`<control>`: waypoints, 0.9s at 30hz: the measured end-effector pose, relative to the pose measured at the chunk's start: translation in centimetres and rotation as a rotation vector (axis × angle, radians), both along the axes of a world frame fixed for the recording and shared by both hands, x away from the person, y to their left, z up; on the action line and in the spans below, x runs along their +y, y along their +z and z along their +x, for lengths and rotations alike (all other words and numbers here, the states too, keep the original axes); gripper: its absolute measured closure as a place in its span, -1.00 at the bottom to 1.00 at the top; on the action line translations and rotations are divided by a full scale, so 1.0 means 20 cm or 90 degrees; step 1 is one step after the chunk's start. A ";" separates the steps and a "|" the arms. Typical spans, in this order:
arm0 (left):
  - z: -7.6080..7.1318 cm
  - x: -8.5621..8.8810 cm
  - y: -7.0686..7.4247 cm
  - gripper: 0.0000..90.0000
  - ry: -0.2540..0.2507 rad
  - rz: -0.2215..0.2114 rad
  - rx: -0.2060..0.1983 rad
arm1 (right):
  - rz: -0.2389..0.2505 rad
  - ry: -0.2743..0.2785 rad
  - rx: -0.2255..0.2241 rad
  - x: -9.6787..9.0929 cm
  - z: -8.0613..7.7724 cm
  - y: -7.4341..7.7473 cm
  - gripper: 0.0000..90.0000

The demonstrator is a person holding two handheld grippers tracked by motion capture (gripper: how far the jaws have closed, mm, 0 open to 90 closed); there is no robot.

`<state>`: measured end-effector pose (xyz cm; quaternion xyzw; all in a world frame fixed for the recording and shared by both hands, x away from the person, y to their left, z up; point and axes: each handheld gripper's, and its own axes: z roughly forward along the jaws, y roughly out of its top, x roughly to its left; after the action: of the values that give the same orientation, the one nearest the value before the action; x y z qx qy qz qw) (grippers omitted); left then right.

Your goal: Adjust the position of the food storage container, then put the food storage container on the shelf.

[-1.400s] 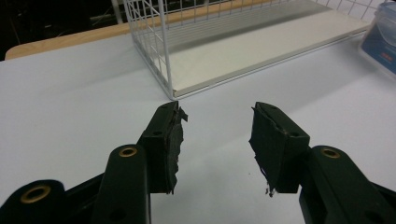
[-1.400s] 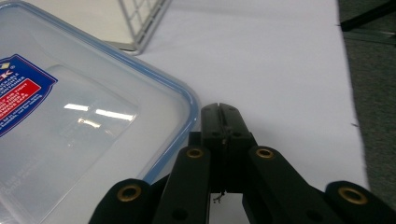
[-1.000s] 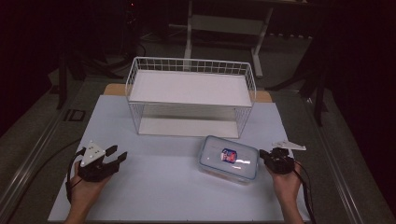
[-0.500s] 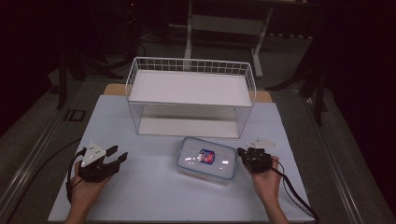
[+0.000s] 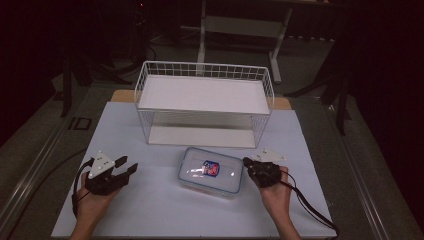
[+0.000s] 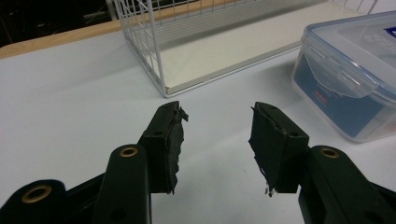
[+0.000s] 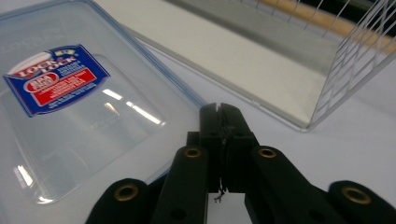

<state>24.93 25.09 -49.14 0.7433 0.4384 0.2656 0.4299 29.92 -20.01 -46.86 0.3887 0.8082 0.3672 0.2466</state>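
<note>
- Storage box (image 5: 211,171): clear, glossy plastic, its lid catching glare, with a shiny printed label (image 7: 51,80).
- Basket (image 5: 205,102): thin white-coated metal wire.
- Worktop (image 5: 150,200): smooth, matt, pale sheet; bare wood at its far edge.
- Jaws: matt black plastic with frayed rubbery pads.

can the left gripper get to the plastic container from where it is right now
Probably yes. The left gripper rests on the table with its jaws apart, and bare white mat lies between it and the plastic container. The right gripper sits against the far side.
</note>
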 end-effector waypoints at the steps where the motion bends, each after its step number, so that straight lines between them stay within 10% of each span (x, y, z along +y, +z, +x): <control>1: 0.00 0.00 0.00 0.17 -0.001 -0.001 -0.001 | -0.006 0.001 -0.013 0.00 -0.02 0.02 0.86; 10: -0.01 -0.02 0.01 0.15 -0.014 -0.018 0.002 | -0.017 0.020 -0.034 0.01 -0.11 0.06 0.47; 27: 0.11 -0.32 0.07 -0.09 -0.151 -0.110 0.096 | 0.076 0.057 0.073 0.00 -0.14 0.03 -0.10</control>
<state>27.18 18.78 -47.73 0.7675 0.4001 0.1180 0.4868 27.08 -20.01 -46.28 0.3868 0.8141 0.4027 0.1593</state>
